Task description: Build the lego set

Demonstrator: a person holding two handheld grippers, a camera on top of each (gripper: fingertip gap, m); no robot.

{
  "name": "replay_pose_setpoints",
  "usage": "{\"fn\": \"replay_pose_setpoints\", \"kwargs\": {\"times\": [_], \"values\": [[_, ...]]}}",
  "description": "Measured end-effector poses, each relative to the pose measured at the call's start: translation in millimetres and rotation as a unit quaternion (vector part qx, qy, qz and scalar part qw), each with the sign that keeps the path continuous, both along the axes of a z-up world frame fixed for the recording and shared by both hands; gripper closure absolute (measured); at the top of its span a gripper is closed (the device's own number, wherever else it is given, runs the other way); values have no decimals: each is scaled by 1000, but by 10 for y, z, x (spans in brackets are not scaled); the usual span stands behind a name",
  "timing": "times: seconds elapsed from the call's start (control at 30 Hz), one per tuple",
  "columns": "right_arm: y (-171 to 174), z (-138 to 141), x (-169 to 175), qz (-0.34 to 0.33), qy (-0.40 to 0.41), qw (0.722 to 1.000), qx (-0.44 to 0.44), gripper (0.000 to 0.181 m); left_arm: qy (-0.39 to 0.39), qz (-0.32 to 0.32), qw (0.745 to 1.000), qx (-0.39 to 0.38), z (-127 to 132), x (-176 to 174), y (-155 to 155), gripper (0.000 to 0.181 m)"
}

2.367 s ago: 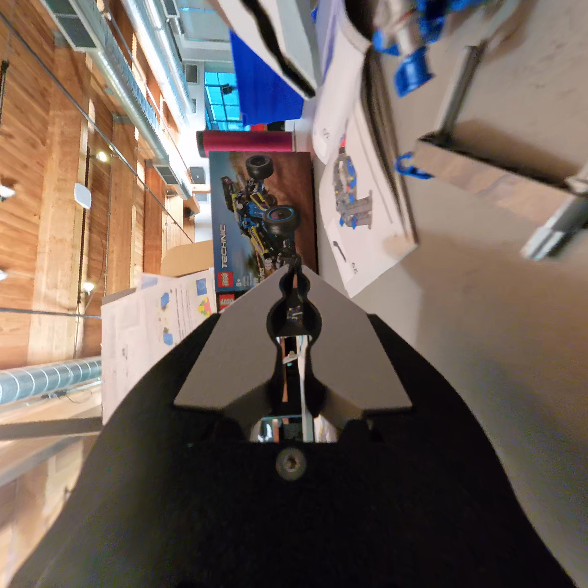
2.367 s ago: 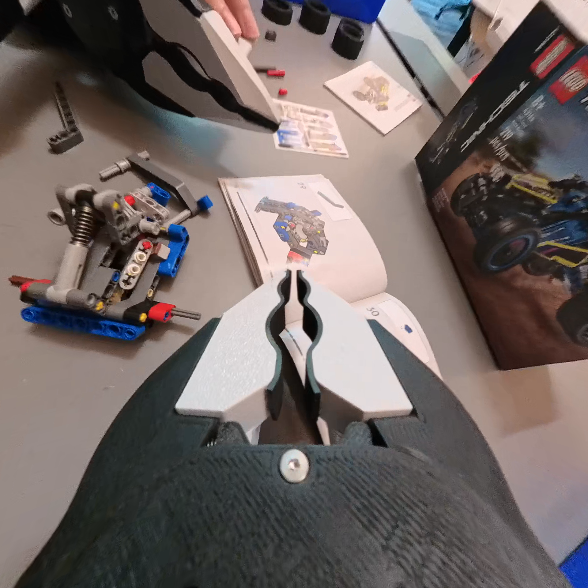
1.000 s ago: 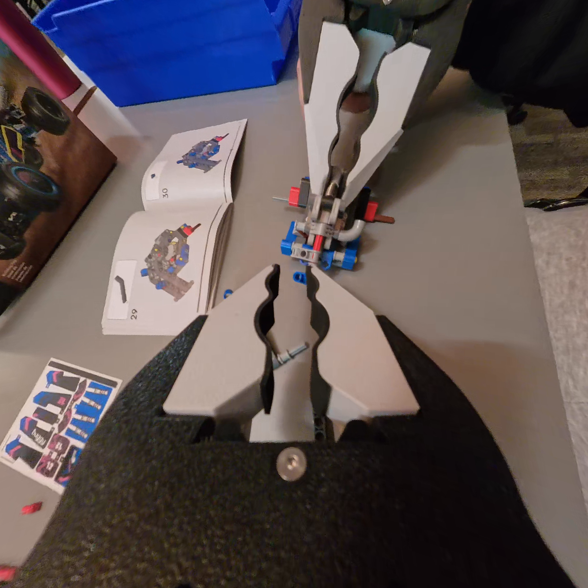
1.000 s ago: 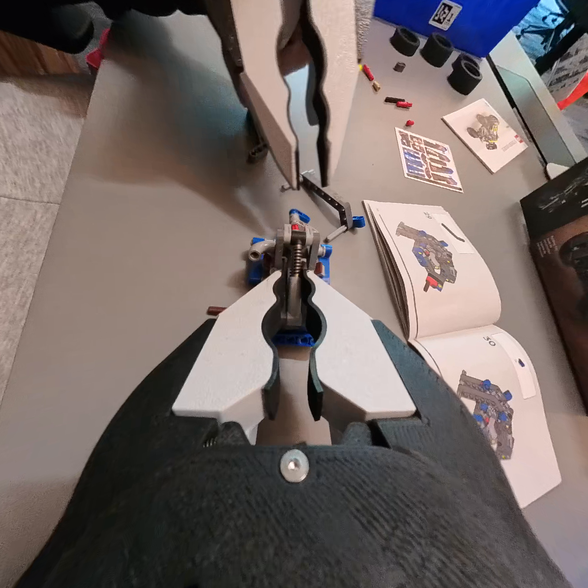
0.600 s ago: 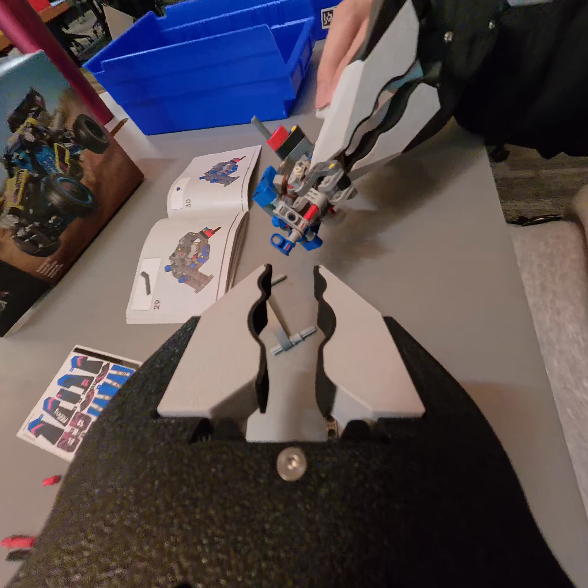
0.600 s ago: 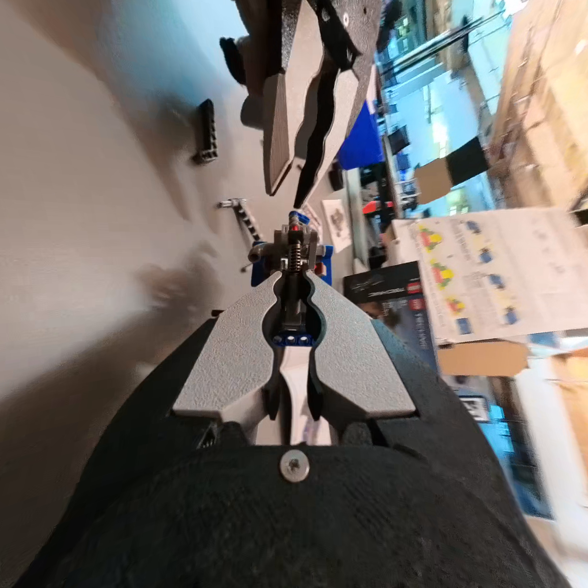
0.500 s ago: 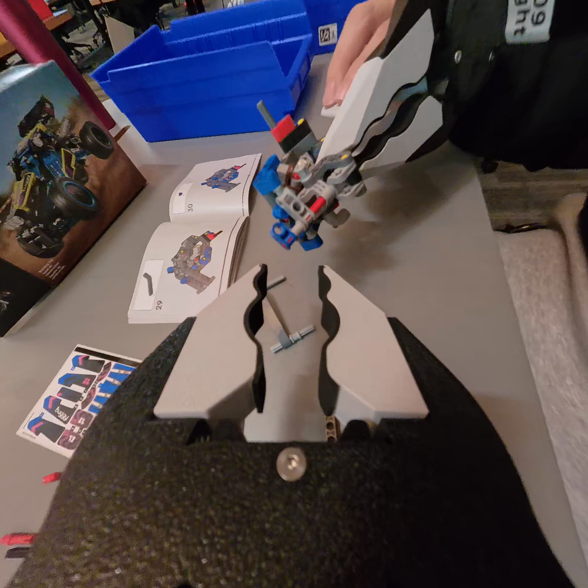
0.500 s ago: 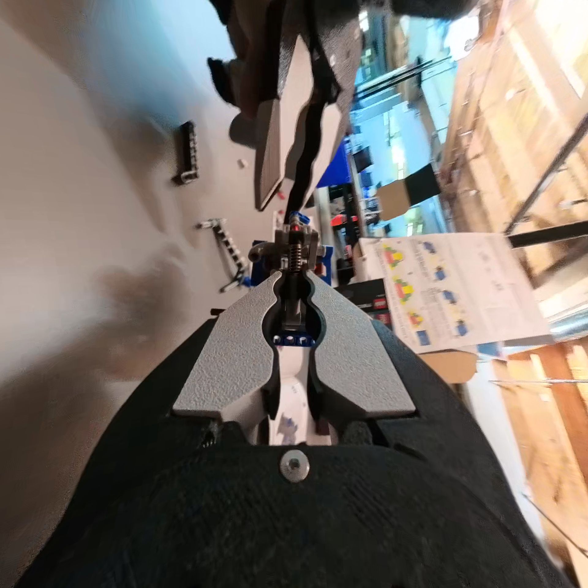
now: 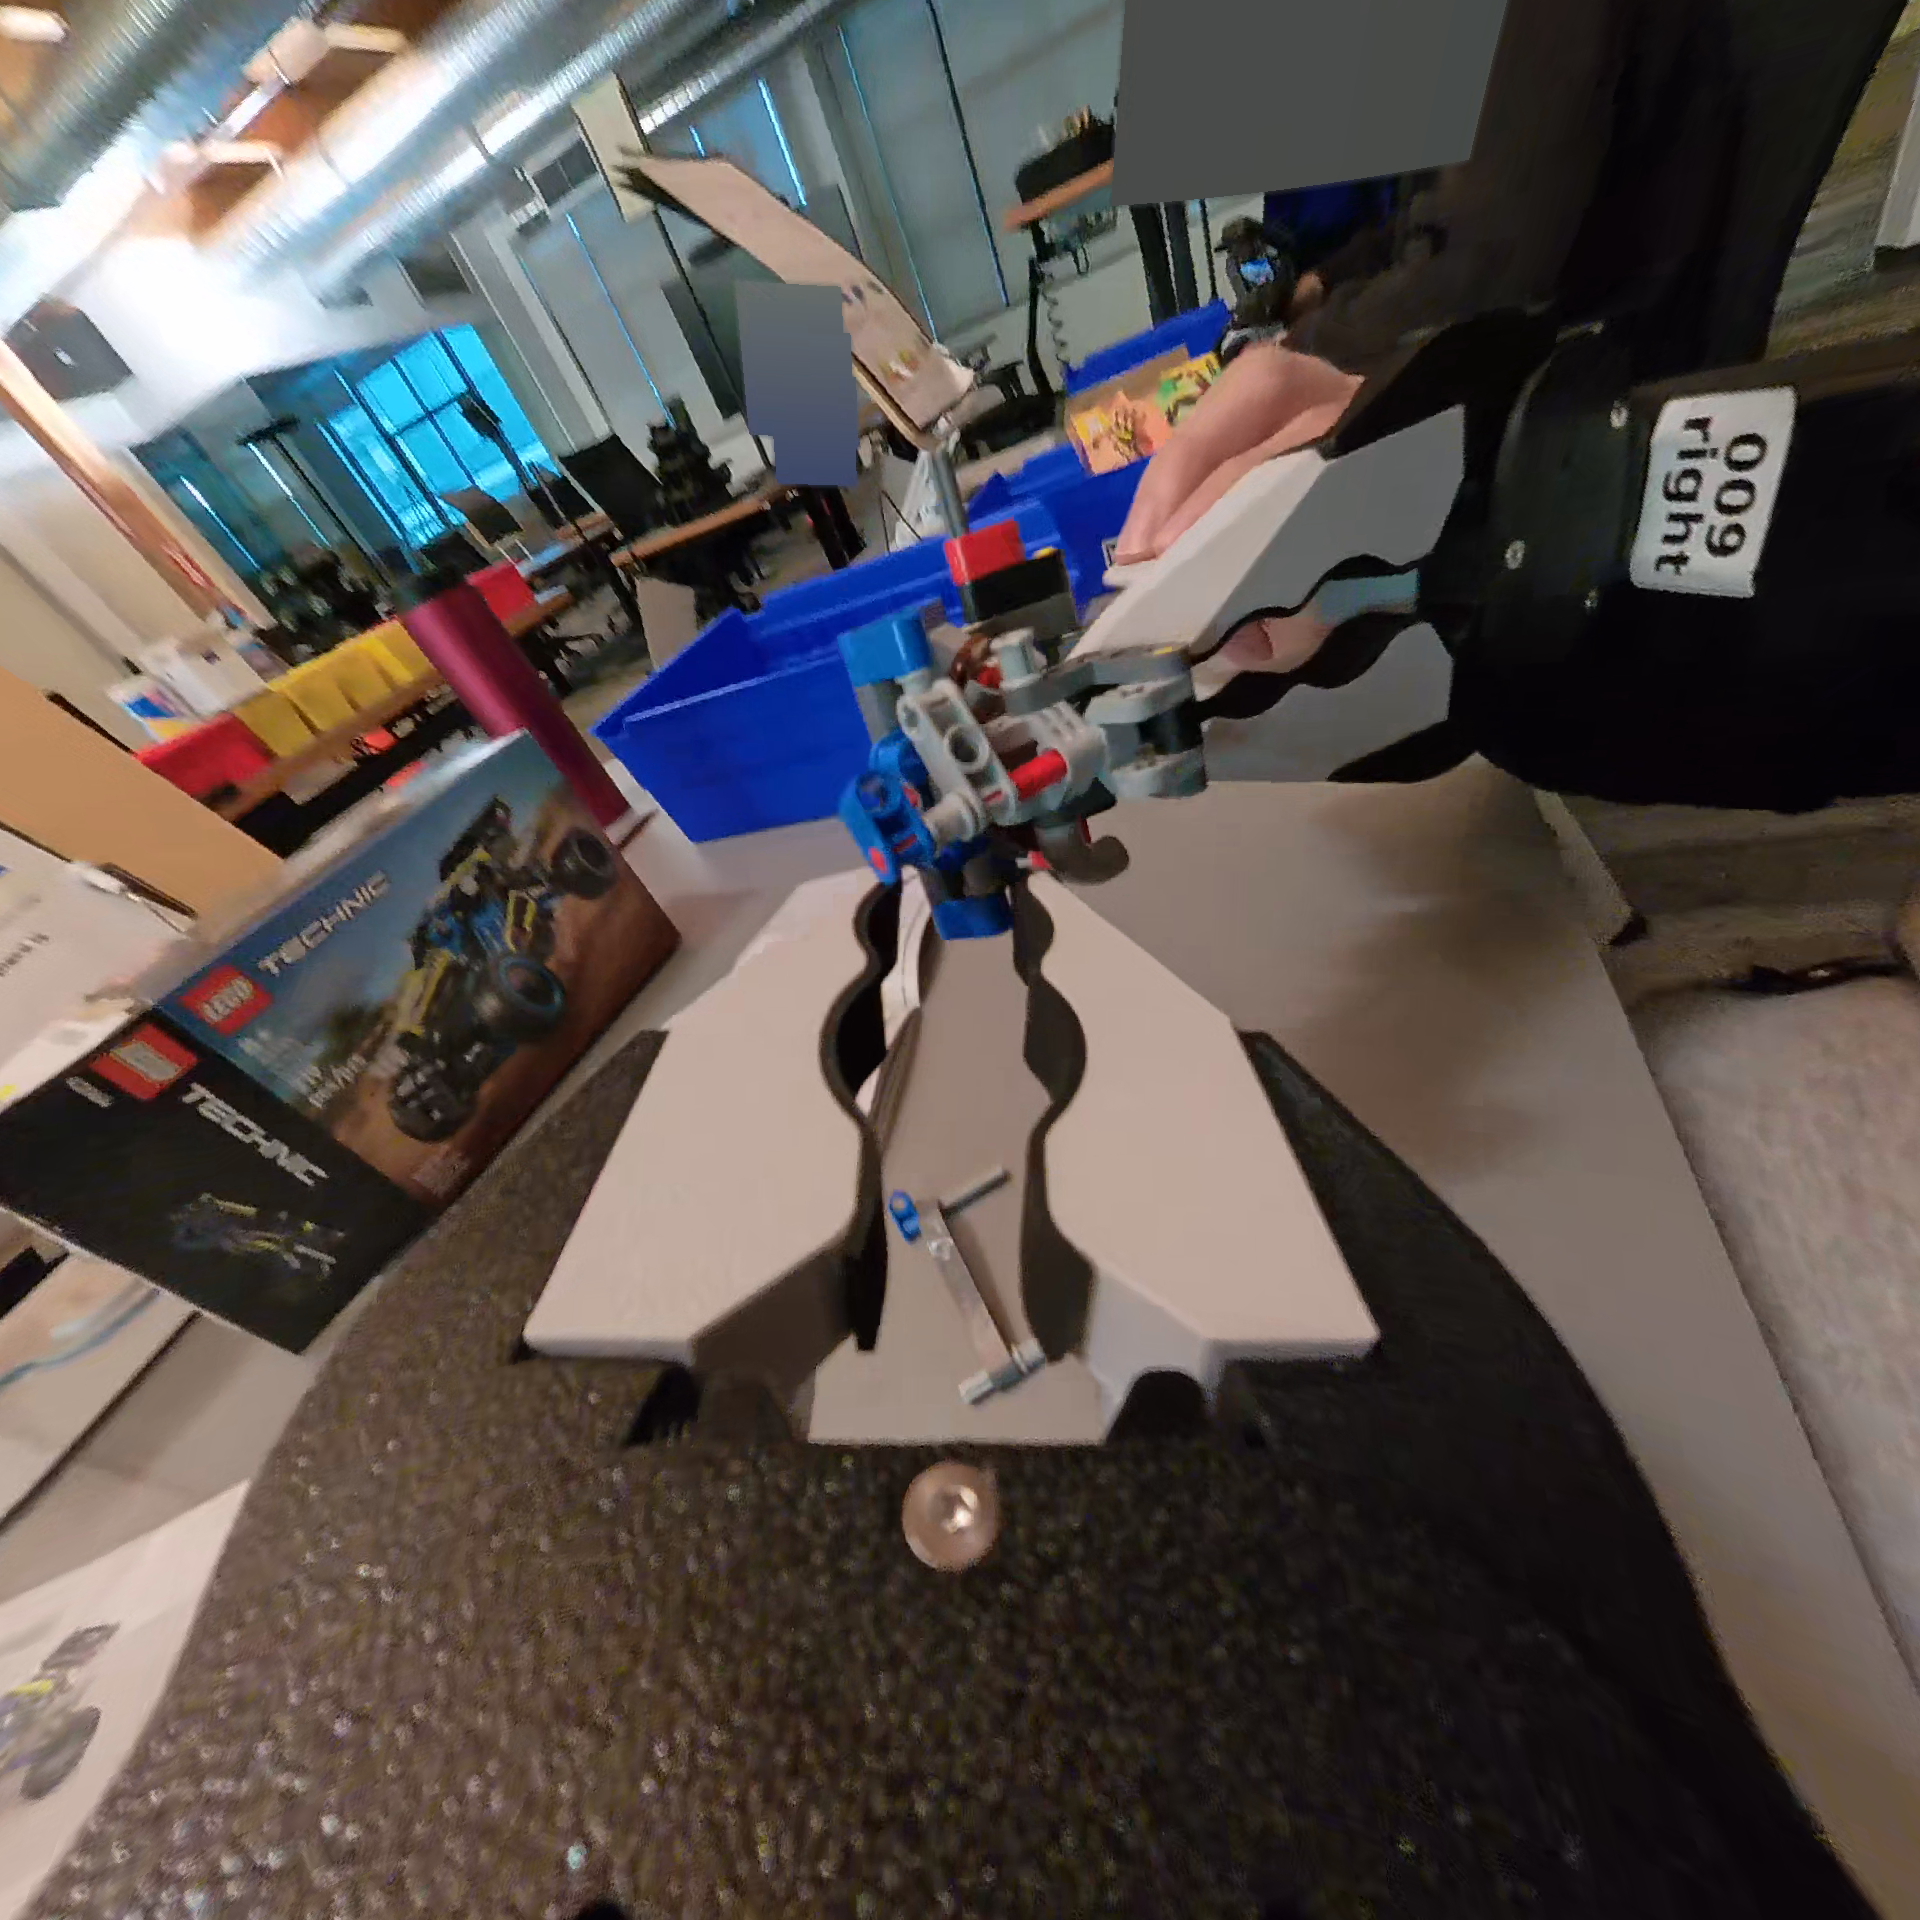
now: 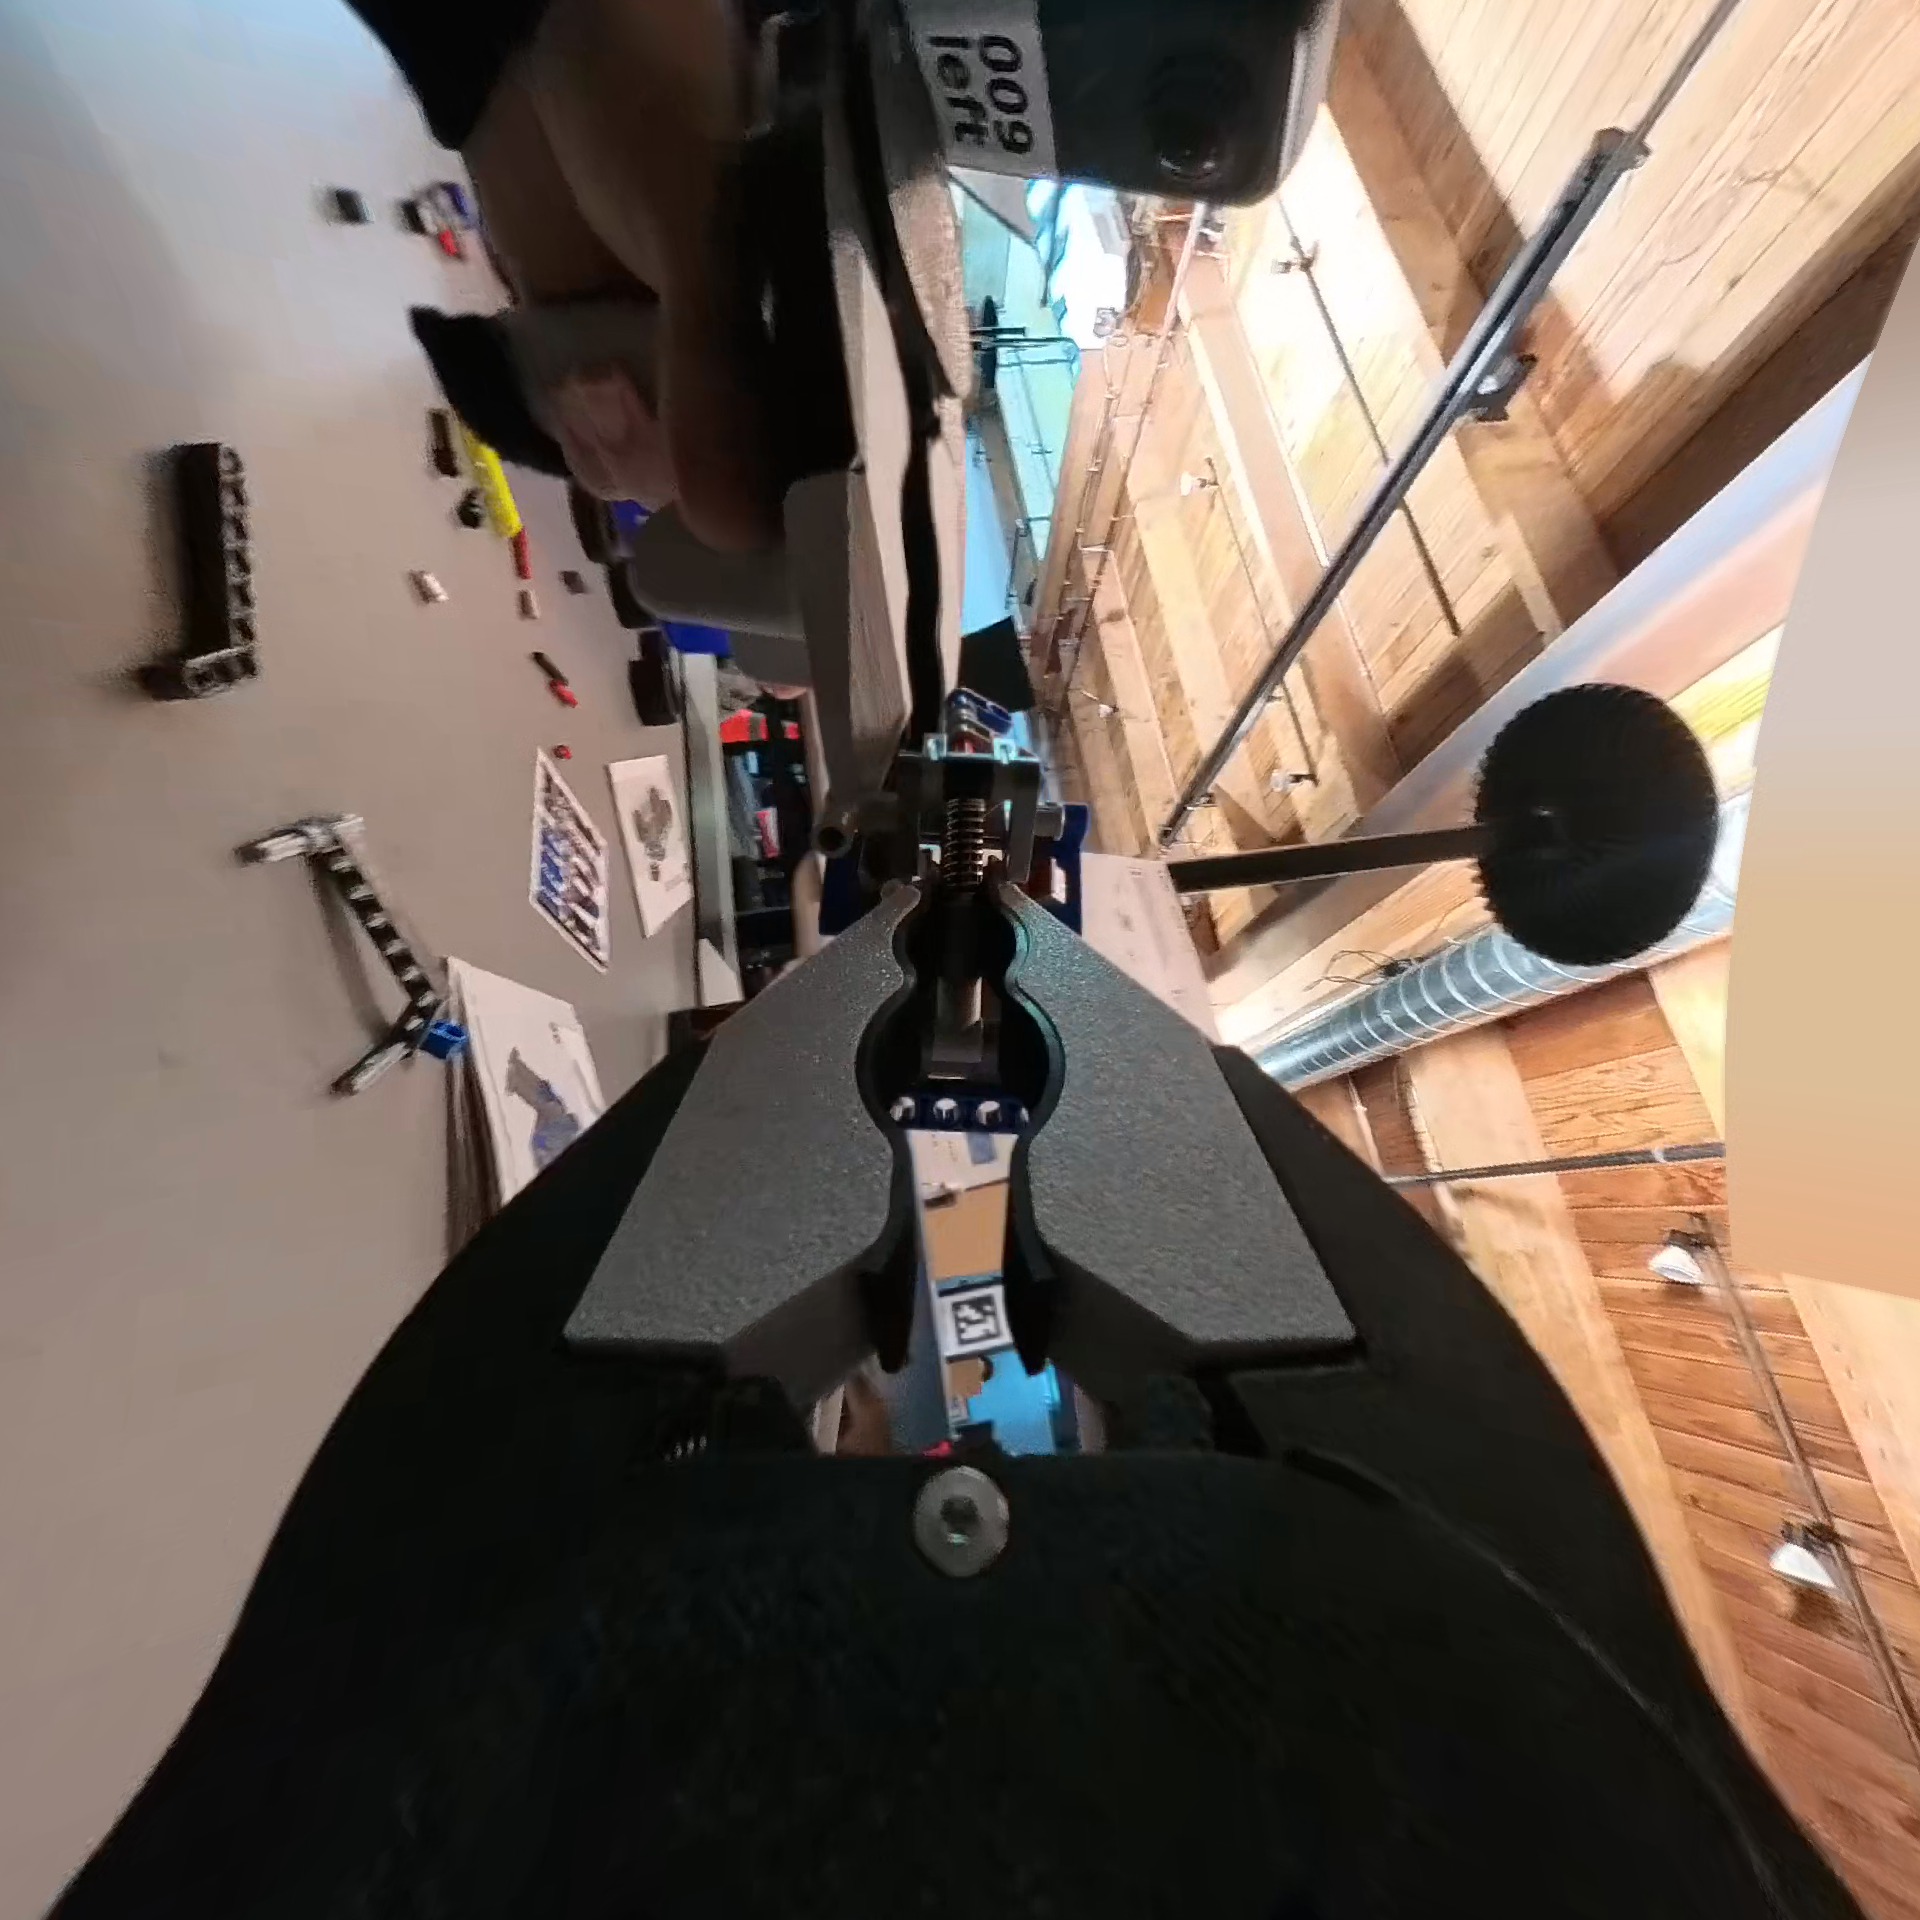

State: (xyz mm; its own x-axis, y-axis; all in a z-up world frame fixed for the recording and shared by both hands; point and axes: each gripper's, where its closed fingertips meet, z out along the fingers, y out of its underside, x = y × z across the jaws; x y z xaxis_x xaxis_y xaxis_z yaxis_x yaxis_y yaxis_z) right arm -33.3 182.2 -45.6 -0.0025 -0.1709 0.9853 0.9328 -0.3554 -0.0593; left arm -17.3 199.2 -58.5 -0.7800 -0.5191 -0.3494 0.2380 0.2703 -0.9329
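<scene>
The half-built lego assembly (image 9: 977, 748), grey, blue and red with a spring, hangs in the air above the grey table (image 9: 1351, 1039). My right gripper (image 10: 958, 899) is shut on the assembly (image 10: 966, 800), and the view is rolled on its side. It reaches in from the right in the left wrist view (image 9: 1132, 675). My left gripper (image 9: 958, 904) is open, its tips on either side of the assembly's blue lower end. It also shows in the right wrist view (image 10: 883, 727). A loose grey beam with an axle (image 9: 961, 1288) lies on the table under my left fingers.
The lego box (image 9: 364, 987) stands left, with blue bins (image 9: 748, 707) behind. The open manual (image 10: 520, 1081), a sticker sheet (image 10: 566, 862), a black L-shaped beam (image 10: 208, 561), a black beam with axles (image 10: 353, 914) and small loose pieces lie on the table. The tips of both grippers are at nearly the same place. The black L-shaped beam (image 10: 208, 561) is about equally far from each gripper, around 15 centimetres.
My right gripper closed on the assembly, lifted it off the table and rolled it sideways. My left gripper opened, tilted up and came to the assembly's blue end.
</scene>
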Motion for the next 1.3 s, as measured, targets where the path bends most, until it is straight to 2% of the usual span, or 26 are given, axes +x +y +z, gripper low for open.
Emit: {"fn": "replay_pose_setpoints", "kwargs": {"times": [0.2,0.43,0.6,1.3], "values": [[-65,204,-77,-17,-56,998,34,177,-46,8,998,-31,197,-46,-61,168],[-104,302,-142,-31,-114,992,36,177,-68,7,996,-65,320,-87,-96,169],[-116,330,-186,-41,-167,984,35,177,-92,8,994,-62,372,-119,-101,169],[-42,390,-247,-58,-243,968,38,177,-130,8,990,-57,455,-182,-108,170]]}}
